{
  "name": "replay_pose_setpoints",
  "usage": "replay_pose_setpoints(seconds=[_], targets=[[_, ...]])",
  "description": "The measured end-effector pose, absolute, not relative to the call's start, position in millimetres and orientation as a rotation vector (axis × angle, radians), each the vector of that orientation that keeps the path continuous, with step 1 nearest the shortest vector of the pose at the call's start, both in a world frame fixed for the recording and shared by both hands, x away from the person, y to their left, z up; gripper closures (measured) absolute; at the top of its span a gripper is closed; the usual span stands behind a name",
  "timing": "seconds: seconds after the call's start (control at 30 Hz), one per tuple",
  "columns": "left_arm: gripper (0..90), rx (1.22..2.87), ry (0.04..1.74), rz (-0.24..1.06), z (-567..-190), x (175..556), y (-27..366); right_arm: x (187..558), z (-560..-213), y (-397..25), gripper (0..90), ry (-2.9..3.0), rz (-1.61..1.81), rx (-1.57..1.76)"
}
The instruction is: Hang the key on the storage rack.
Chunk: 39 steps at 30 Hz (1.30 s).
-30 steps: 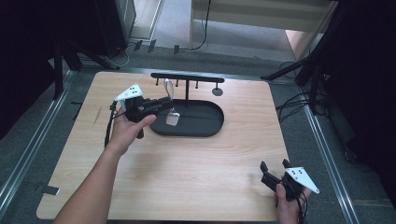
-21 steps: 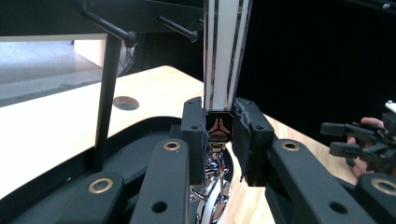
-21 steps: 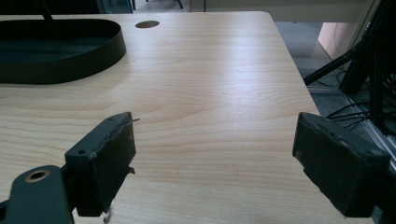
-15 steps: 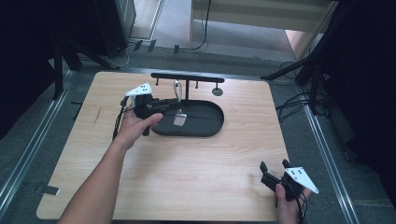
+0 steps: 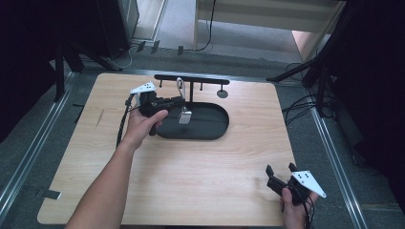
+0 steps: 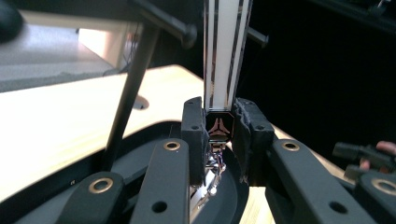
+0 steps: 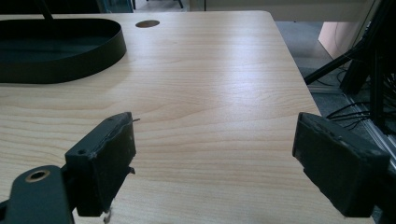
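Right now your left gripper has its jaws clamped on the strap of a keychain-like item, pinching it at the small dark tag with the orange emblem, just above the metal clip that dangles below. That is a sensible place to hold: the tag is stiffer than the webbing, so the strap hangs straight and the clip swings less. The strap's upper end runs up toward the black hanger rack, and from the high view it looks looped at the crossbar, though you cannot tell from these pictures whether it sits on a peg or is only held beside it. The whole item hangs over the black oval tray, which stands at the foot of the rack, so anything that slips should drop into the tray rather than onto the wooden table. Your right gripper rests well apart at the near right corner of the table, jaws wide apart and holding nothing, probably parked there to keep the left hand's working space clear.
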<state>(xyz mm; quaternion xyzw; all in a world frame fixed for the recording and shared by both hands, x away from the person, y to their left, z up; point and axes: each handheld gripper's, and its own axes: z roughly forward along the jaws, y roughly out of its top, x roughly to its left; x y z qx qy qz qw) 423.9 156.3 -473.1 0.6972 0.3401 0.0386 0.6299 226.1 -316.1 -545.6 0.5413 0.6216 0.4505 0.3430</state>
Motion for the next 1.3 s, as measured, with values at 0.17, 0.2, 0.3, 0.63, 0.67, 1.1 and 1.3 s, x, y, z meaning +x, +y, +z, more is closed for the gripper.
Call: replay_pose_setpoints(seconds=[0.17, 0.2, 0.3, 0.63, 0.67, 1.1, 1.3], targets=[[75.3, 1.562, 0.810, 0.074, -476.6, 427.4, 158.0, 226.1, -545.7, -315.7, 13.0, 1.615, 1.168, 1.406], [75.2, 1.558, 0.818, 0.069, -477.1, 428.1, 158.4, 226.2, -545.7, -315.8, 13.1, 1.615, 1.168, 1.404], [75.3, 1.575, 0.836, 0.066, -479.8, 430.0, 158.2, 226.2, -545.7, -315.7, 13.0, 1.616, 1.168, 1.405], [74.7, 1.562, 0.894, 0.060, -483.6, 433.6, 158.0, 226.4, -545.8, -315.5, 13.1, 1.620, 1.166, 1.399], [74.6, 1.562, 0.894, 0.060, -483.6, 433.6, 158.0, 226.4, -545.8, -315.5, 13.1, 1.620, 1.166, 1.399], [65.7, 1.595, 1.014, 0.158, -490.0, 426.6, 167.0, 226.5, -545.7, -315.1, 13.1, 1.622, 1.162, 1.397], [59.2, 1.611, 1.045, 0.215, -487.3, 417.6, 169.4, 226.5, -545.7, -314.7, 13.1, 1.625, 1.158, 1.394]])
